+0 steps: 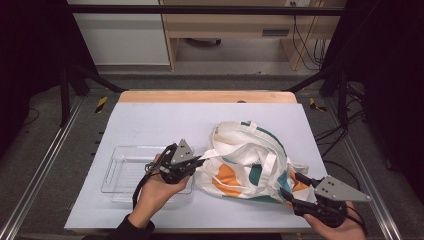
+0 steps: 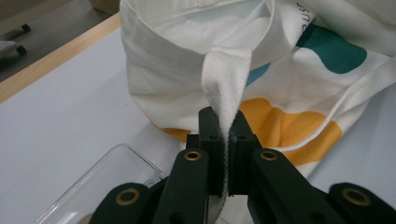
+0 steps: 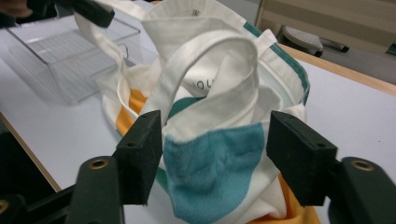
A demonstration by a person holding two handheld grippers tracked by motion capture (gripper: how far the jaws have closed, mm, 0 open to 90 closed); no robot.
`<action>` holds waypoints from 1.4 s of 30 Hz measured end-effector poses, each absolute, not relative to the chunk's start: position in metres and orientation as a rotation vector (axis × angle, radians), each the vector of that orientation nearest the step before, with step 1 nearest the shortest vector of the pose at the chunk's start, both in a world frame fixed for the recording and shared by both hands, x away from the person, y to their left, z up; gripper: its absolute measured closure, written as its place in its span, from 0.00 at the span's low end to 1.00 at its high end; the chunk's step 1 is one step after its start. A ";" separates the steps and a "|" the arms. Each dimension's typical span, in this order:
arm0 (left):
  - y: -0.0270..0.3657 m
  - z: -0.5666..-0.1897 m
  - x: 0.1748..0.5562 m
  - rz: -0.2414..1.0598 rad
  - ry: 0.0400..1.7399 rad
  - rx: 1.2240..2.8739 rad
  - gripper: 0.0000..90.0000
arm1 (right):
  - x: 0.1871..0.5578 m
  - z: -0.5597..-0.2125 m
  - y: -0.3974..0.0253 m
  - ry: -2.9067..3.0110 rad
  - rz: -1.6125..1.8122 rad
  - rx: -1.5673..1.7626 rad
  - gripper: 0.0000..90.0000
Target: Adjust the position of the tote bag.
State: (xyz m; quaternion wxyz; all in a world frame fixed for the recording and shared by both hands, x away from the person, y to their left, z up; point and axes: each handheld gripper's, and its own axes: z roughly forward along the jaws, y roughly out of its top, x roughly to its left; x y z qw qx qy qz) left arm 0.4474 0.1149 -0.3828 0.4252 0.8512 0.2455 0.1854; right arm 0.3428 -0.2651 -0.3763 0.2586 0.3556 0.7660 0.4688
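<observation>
A white cloth tote bag (image 1: 250, 150) with orange and teal patches lies crumpled at the middle right of the table. My left gripper (image 1: 199, 162) is at its left side and is shut on one white handle strap (image 2: 226, 79), which runs up taut from the jaws to the bag's mouth (image 2: 196, 60). My right gripper (image 1: 296, 191) stands open at the bag's near right corner. A teal patch of the bag (image 3: 210, 163) bulges between its two pads (image 3: 140, 149) without being pinched. The other handle (image 3: 205, 60) loops over the bag.
A clear plastic tray (image 1: 117, 172) sits on the white mat (image 1: 165, 120) just left of my left hand, and shows again in the right gripper view (image 3: 60, 46). The wooden table edge (image 1: 205, 96) runs along the back. Metal frame rails flank the table.
</observation>
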 end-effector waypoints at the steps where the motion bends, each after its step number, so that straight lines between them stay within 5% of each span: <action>1: 0.115 -0.383 0.447 0.457 0.617 2.126 0.97 | 0.343 -0.376 -0.265 2.076 1.271 0.964 0.38; 19: 0.112 -0.391 0.421 0.421 0.591 2.137 0.97 | 0.446 -0.304 -0.222 2.084 1.260 0.989 0.22; 32: 0.120 -0.393 0.402 0.404 0.571 2.129 0.97 | 0.469 -0.336 -0.239 2.107 1.149 1.047 0.57; 42: 0.120 -0.395 0.394 0.411 0.542 2.149 0.97 | 0.473 -0.353 -0.258 2.100 1.135 1.120 0.55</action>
